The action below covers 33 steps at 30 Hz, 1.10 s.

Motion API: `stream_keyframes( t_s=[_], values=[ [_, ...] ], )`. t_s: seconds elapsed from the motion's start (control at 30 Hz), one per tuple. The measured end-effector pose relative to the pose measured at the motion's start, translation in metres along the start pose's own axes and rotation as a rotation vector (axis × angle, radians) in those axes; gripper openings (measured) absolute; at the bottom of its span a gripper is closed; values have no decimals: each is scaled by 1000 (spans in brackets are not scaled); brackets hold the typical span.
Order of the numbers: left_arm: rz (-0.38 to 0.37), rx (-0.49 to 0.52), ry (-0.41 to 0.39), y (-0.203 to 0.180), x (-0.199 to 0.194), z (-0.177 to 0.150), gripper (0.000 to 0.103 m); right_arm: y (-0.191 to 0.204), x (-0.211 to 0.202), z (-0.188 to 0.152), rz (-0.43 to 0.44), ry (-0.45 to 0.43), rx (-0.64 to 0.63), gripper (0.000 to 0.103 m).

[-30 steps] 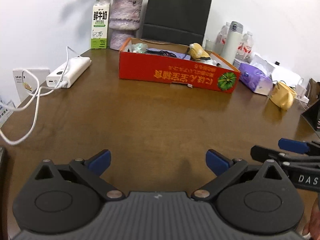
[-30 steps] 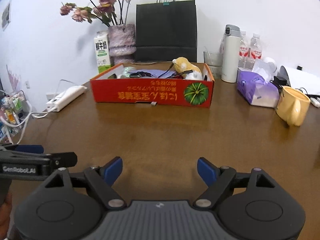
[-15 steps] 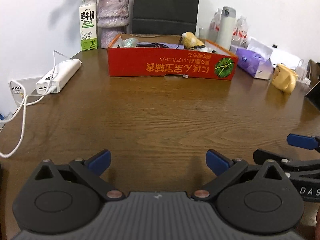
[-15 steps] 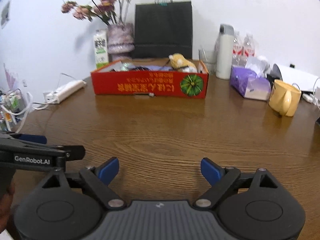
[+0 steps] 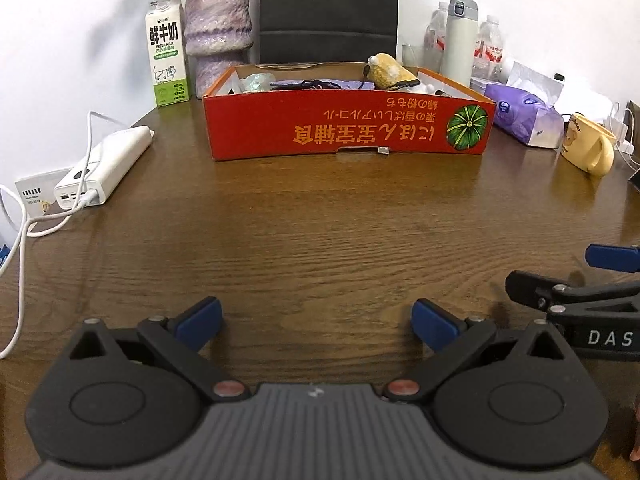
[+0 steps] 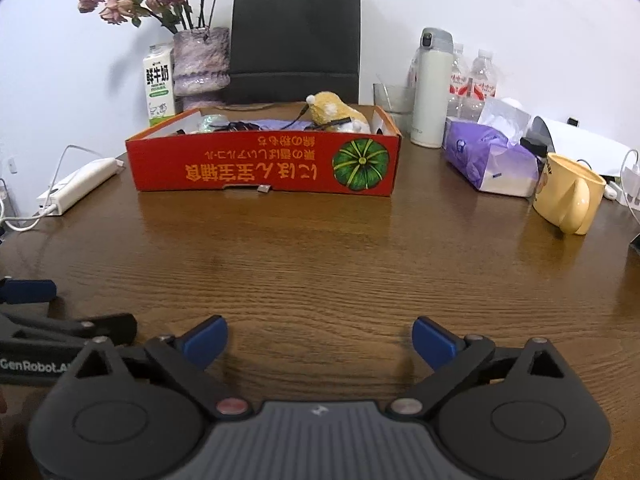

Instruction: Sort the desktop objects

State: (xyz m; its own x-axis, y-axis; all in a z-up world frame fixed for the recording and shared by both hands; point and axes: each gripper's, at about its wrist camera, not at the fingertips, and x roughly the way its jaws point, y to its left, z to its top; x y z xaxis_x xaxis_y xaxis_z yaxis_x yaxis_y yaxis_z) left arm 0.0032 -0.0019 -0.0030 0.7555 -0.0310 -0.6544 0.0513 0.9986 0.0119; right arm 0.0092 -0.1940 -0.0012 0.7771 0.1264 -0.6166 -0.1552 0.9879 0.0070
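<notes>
Jaws of your left gripper (image 5: 316, 322) and right gripper (image 6: 320, 338) still apart, empty, red box (image 5: 344, 130) now nearer, milk carton (image 5: 167, 52) reading "FRESH MILK".

1. An office or meeting-room desk: a dark brown wood-grain table (image 6: 320, 248) stands against a plain white wall (image 6: 460, 4)
2. A white power bank (image 5: 106, 164) with a white cable (image 5: 24, 232) lies at the left edge
3. A black paper shopping bag (image 6: 296, 36), white thermos flask (image 6: 432, 88), purple tissue pack (image 6: 486, 158), yellow ceramic mug (image 6: 568, 198) and green-and-white milk carton (image 6: 159, 84) line the back
</notes>
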Motion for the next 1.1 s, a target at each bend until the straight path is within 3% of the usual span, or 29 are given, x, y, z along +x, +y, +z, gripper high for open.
stream_keyframes(
  t_s=[0.6, 1.1],
  values=[
    [-38, 20, -13, 5, 2, 0, 103, 1, 11, 4, 11, 38, 9, 103],
    [-4, -6, -13, 11, 1, -1, 103, 2, 9, 2, 28, 38, -6, 103]
  ],
)
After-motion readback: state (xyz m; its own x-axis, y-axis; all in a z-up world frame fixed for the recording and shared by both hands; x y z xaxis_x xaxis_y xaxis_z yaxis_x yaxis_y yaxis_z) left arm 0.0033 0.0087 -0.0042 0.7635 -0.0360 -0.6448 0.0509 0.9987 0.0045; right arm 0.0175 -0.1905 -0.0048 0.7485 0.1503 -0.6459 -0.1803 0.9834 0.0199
